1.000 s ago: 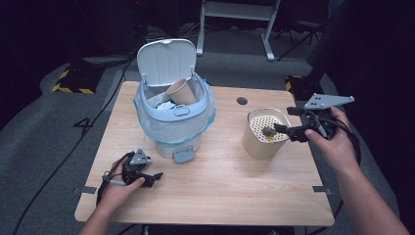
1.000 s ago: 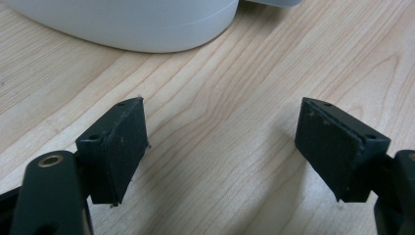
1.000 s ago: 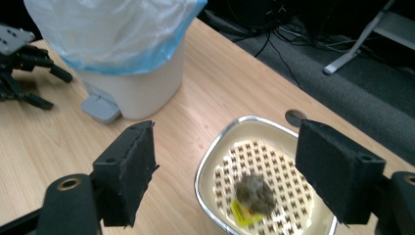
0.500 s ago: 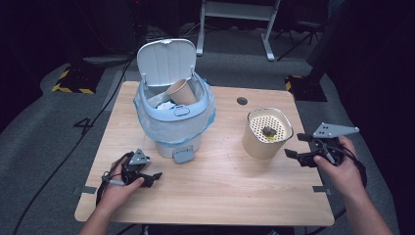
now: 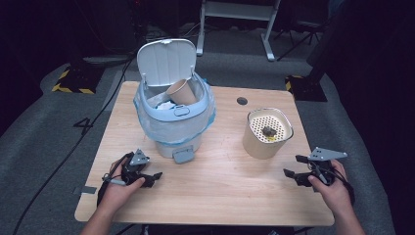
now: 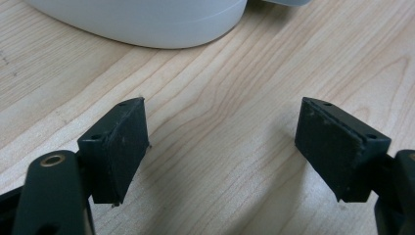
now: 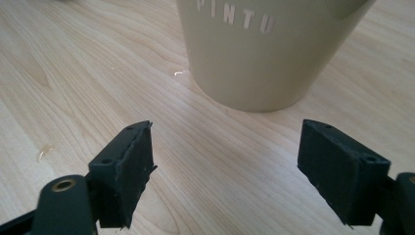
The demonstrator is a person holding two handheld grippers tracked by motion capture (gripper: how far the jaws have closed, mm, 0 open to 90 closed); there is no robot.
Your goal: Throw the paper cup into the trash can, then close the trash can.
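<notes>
While both hands rest near the front edge of the wooden surface point(image 5: 220, 191), the right claw point(image 5: 292, 166) sits released and empty, just short of the beige perforated-lid container point(image 5: 267, 133), whose lettered wall fills the top of the right gripper view. At the other corner, the left claw point(image 5: 155, 177) is likewise spread wide and holds nothing, close to the base of the white pedal bin point(image 5: 173, 115), its lid up and a paper cup point(image 5: 181, 91) inside.

beige container point(image 7: 271, 54) top cropped, bin point(image 6: 142, 22) mostly cropped
</notes>
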